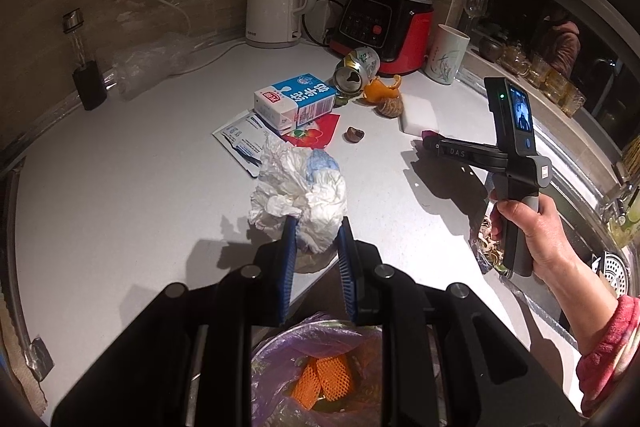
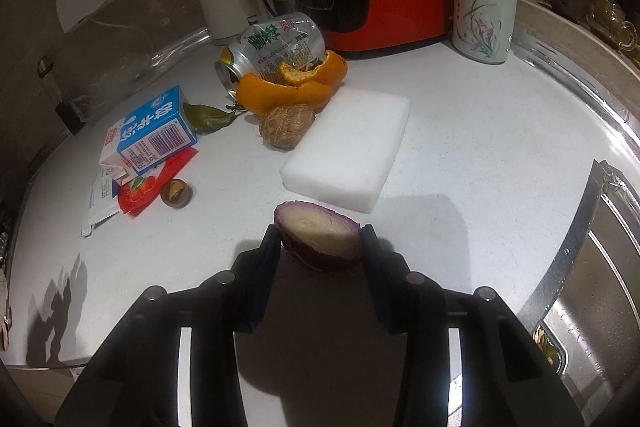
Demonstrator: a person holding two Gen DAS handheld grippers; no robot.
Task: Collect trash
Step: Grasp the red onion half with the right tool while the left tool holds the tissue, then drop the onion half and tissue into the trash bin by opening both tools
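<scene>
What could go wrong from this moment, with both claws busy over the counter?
1. The left claw pinches only one end of the crumpled white tissue wad; it may tear or slip before reaching the purple-lined bin below.
2. The right claw flanks the cut purple-skinned root half; its rounded skin could squirt out.
3. The white foam block lies just beyond and might get nudged.
</scene>
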